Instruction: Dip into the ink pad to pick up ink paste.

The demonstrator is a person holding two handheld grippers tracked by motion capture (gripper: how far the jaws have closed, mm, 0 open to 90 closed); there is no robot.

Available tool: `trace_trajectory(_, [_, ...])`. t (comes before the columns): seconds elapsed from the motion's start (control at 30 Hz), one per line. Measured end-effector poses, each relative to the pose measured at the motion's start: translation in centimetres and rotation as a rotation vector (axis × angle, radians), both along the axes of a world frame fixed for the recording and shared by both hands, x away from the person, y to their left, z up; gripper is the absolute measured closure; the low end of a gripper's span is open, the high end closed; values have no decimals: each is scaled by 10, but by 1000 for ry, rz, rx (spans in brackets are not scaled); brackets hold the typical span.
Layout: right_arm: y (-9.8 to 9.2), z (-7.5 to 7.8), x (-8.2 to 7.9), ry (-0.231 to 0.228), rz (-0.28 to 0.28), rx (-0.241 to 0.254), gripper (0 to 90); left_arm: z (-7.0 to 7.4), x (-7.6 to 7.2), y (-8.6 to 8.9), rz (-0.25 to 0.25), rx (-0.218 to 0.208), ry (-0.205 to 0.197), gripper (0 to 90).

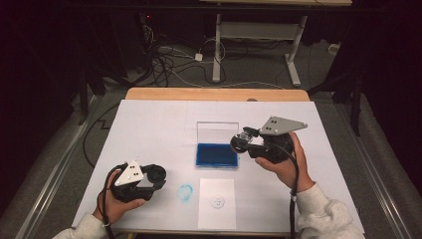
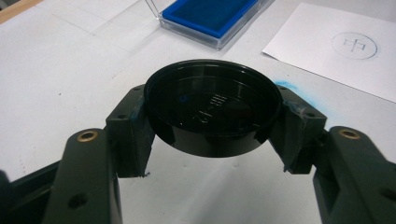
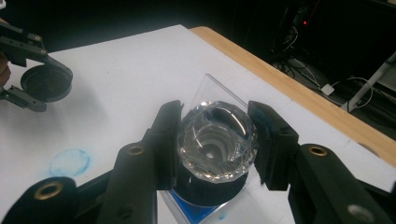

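Nearest the high camera, at the worktop's near edge, lies a white paper sheet (image 1: pixel 216 203) bearing a faint circular stamp impression (image 1: pixel 217 201); in the left gripper view that mark (image 2: pixel 354 45) shows a ring around characters too faint to read. Just left of the sheet sits a blue ink smudge (image 1: pixel 185 192). The left hand-held gripper (image 1: pixel 158 175), near the front-left corner, is clamped on a round black cap (image 2: pixel 213 109) with its hollow side facing the camera; raised lettering inside it is illegible. The right hand-held gripper (image 1: pixel 239 143) grips a stamp with a faceted clear top and black base (image 3: pixel 215 142), held just above the right edge of the blue ink pad (image 1: pixel 216 155), whose clear lid (image 1: pixel 217 132) stands open near the worktop's middle. Risk looks to lie in the slick faceted top slipping or twisting between the pads, or in an inked face brushing the white cover and leaving another smear. No brand is readable.
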State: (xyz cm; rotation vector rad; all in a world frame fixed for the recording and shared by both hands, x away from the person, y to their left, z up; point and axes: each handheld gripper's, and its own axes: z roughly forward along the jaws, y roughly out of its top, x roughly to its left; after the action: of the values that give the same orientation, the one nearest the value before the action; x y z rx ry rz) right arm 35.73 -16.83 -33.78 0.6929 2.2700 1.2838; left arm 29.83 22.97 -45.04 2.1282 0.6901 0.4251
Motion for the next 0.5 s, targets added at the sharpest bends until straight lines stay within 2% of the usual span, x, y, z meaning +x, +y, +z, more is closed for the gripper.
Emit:
trace_trajectory(0.2, [12, 7, 4, 3, 12, -37, 568, -1, 2, -2, 1, 5, 6, 367])
trace_trajectory(0.27, [20, 9, 6, 7, 25, -48, 568, 0, 2, -4, 3, -15, 11, 367])
trace_trajectory(0.37, [26, 9, 7, -3, 27, -60, 568, 0, 1, -5, 0, -15, 9, 367])
trace_trajectory(0.5, [38, 6, 12, 12, 48, -83, 568, 1, 1, -4, -3, -8, 9, 367])
